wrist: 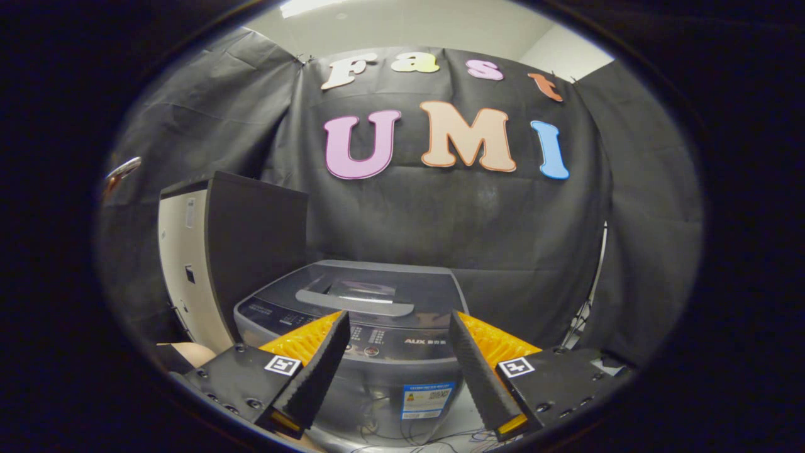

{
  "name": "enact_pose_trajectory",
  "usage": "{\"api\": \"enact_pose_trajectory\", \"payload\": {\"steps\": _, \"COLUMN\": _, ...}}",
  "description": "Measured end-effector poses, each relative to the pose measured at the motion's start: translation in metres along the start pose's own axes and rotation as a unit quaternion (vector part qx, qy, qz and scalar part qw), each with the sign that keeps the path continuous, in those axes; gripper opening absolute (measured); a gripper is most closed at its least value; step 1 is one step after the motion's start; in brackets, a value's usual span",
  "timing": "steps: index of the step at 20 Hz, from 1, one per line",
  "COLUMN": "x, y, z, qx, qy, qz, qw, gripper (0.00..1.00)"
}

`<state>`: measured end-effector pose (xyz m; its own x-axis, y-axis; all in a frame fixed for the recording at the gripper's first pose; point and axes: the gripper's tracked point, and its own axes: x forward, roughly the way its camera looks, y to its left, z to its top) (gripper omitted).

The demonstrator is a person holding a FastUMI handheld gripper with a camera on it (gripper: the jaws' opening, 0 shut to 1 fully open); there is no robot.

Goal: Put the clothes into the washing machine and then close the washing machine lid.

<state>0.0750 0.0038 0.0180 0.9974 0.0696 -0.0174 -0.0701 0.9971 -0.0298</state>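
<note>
The gripper (399, 327) has its fingers spread wide with nothing between them. Just beyond them stands the top-loading washing machine (377, 352), its lid (365, 292) lying flat and shut. I see no clothes, so loading either looks finished or is yet to start. A tall dark cabinet (233, 251) stands beside the machine.

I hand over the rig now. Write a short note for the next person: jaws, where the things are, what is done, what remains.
Gripper: jaws open, holding nothing, aimed at the front of the washing machine.
Washing machine: just ahead of the jaws, in front of the booth's black cloth wall, with a tall cabinet beside it. Its lid lies flat, shut.
Clothes: I cannot say from this view where they are.
Done: cannot tell whether the clothes are already inside.
Left: if not, open the lid, load the clothes, then close the lid.
</note>
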Motion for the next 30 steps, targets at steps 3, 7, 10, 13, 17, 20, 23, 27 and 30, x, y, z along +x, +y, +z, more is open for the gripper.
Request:
{"api": "enact_pose_trajectory", "payload": {"steps": 3, "x": -0.005, "y": -0.003, "z": -0.003, "qx": 0.013, "qy": -0.004, "qz": -0.004, "qw": 1.0, "gripper": 0.98}}
{"api": "enact_pose_trajectory", "payload": {"steps": 7, "x": -0.01, "y": -0.012, "z": -0.006, "qx": 0.033, "qy": -0.019, "qz": -0.02, "qw": 0.999, "gripper": 0.98}}
{"api": "enact_pose_trajectory", "payload": {"steps": 10, "x": -0.01, "y": -0.014, "z": -0.008, "qx": 0.044, "qy": -0.022, "qz": -0.029, "qw": 0.998, "gripper": 0.98}}
{"api": "enact_pose_trajectory", "payload": {"steps": 13, "x": -0.009, "y": -0.018, "z": -0.013, "qx": 0.044, "qy": -0.019, "qz": -0.034, "qw": 0.998, "gripper": 0.97}}
{"api": "enact_pose_trajectory", "payload": {"steps": 17, "x": -0.019, "y": -0.022, "z": -0.027, "qx": 0.044, "qy": -0.009, "qz": -0.041, "qw": 0.998, "gripper": 0.96}}
{"api": "enact_pose_trajectory", "payload": {"steps": 20, "x": -0.017, "y": -0.02, "z": -0.028, "qx": 0.057, "qy": -0.016, "qz": -0.039, "qw": 0.997, "gripper": 0.96}}
{"api": "enact_pose_trajectory", "payload": {"steps": 23, "x": -0.016, "y": -0.023, "z": -0.034, "qx": 0.065, "qy": -0.007, "qz": -0.047, "qw": 0.997, "gripper": 0.96}}
{"api": "enact_pose_trajectory", "payload": {"steps": 27, "x": -0.015, "y": -0.02, "z": -0.036, "qx": 0.061, "qy": 0.001, "qz": -0.045, "qw": 0.997, "gripper": 0.96}}
{"api": "enact_pose_trajectory", "payload": {"steps": 30, "x": -0.012, "y": -0.022, "z": -0.043, "qx": 0.048, "qy": 0.018, "qz": -0.053, "qw": 0.997, "gripper": 0.96}}
